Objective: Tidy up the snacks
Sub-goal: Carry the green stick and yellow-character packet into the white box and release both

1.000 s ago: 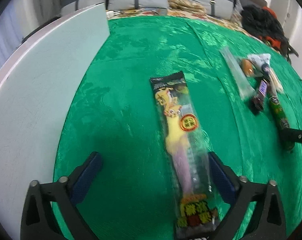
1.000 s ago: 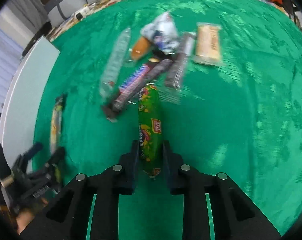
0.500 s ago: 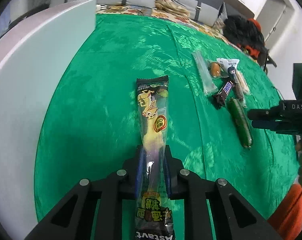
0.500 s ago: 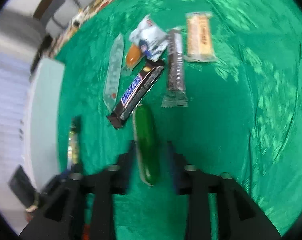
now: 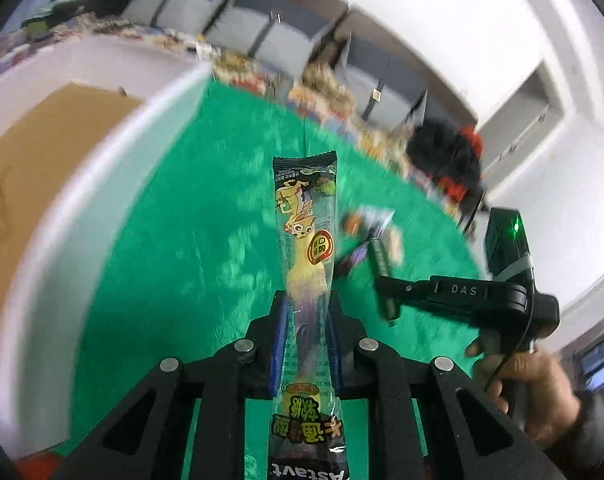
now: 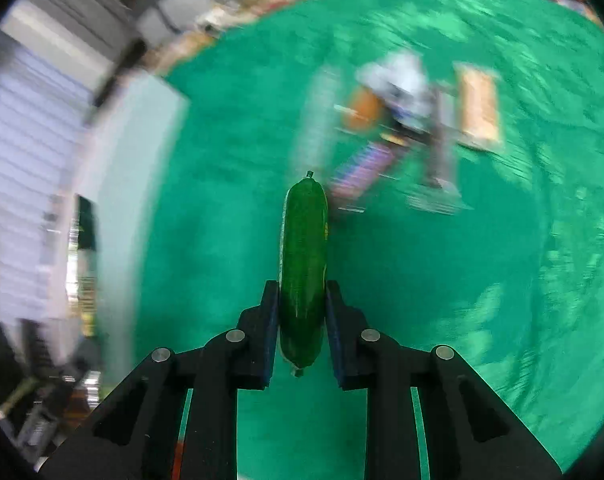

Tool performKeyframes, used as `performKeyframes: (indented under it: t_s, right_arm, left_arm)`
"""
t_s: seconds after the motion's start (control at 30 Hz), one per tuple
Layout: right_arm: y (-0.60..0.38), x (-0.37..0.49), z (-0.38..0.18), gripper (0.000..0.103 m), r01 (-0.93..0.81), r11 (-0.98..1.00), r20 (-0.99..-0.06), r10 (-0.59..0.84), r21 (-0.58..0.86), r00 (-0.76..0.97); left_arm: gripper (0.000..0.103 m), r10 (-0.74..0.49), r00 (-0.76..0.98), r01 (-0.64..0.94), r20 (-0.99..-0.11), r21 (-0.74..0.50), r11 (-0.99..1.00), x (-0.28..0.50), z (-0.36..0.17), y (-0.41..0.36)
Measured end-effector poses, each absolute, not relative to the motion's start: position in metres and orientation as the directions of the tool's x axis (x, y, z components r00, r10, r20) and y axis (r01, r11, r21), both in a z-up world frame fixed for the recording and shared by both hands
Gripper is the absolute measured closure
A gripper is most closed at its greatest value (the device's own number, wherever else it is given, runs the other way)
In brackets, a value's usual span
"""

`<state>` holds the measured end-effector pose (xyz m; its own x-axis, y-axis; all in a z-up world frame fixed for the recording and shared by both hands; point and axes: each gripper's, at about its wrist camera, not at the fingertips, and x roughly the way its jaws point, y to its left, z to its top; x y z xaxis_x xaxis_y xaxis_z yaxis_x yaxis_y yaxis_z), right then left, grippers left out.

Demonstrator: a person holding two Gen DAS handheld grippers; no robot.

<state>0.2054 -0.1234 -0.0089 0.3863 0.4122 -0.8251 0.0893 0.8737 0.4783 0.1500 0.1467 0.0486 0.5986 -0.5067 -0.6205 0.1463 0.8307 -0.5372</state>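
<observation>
Above the green-covered counter (image 5: pixel 162 280), the left gripper (image 5: pixel 305 336) has its jaws pinching a long cartoon-printed candy packet (image 5: pixel 305 240), lifted clear. Rightward, the right gripper (image 6: pixel 302 332), jaws just closed, pinches a green sausage stick (image 6: pixel 303 264), near the blurred snack pile (image 6: pixel 405 120).

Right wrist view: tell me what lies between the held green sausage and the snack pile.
Only bare green cloth separates the green sausage from the blurred snack pile in the right wrist view.
</observation>
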Motion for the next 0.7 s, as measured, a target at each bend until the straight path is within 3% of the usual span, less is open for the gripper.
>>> performKeyframes:
  t_s: [0.1, 0.23, 0.37, 0.4, 0.43, 0.47, 0.5, 0.57, 0.6, 0.7]
  right_arm:
    - [-0.078, 0.209, 0.039, 0.08, -0.032, 0.799, -0.721, 0.558, 0.6, 0.411]
    - [0.015, 0.214, 0.087, 0.08, -0.224, 0.714, -0.62, 0.692, 0.663, 0.369]
    - [0.106, 0.221, 0.096, 0.079, -0.336, 0.674, -0.613, 0.738, 0.658, 0.283]
    - [0.12, 0.224, 0.092, 0.075, -0.344, 0.67, -0.615, 0.741, 0.658, 0.268]
    - [0.126, 0.217, 0.086, 0.072, -0.345, 0.659, -0.616, 0.751, 0.668, 0.24]
    - [0.13, 0.216, 0.079, 0.06, -0.341, 0.655, -0.62, 0.753, 0.674, 0.222]
    - [0.133, 0.218, 0.073, 0.05, -0.332, 0.655, -0.625, 0.752, 0.679, 0.207]
    - [0.126, 0.211, 0.075, 0.05, -0.331, 0.665, -0.626, 0.745, 0.669, 0.232]
    - [0.113, 0.208, 0.075, 0.045, -0.342, 0.674, -0.624, 0.738, 0.655, 0.258]
    - [0.078, 0.208, 0.079, 0.036, -0.35, 0.764, -0.673, 0.644, 0.541, 0.365]
  left_arm:
    - [0.086, -0.463, 0.668, 0.128, -0.583, -0.522, 0.843, 0.143, 0.084, 0.185]
    - [0.086, -0.309, 0.734, 0.018, -0.604, -0.439, 0.898, 0.144, 0.111, 0.251]
    - [0.084, -0.155, 0.717, -0.1, -0.68, -0.319, 0.942, 0.154, 0.102, 0.306]
    - [0.079, -0.102, 0.703, -0.134, -0.704, -0.272, 0.953, 0.157, 0.095, 0.313]
    - [0.06, -0.061, 0.683, -0.163, -0.728, -0.233, 0.959, 0.158, 0.087, 0.323]
    - [0.035, -0.024, 0.655, -0.191, -0.755, -0.197, 0.962, 0.162, 0.078, 0.33]
    - [0.027, 0.008, 0.639, -0.215, -0.769, -0.169, 0.962, 0.163, 0.072, 0.335]
    - [0.024, 0.071, 0.64, -0.258, -0.765, -0.127, 0.958, 0.158, 0.066, 0.339]
    - [0.024, 0.084, 0.649, -0.271, -0.756, -0.126, 0.954, 0.154, 0.065, 0.339]
    - [0.023, 0.063, 0.691, -0.284, -0.72, -0.19, 0.94, 0.136, 0.072, 0.337]
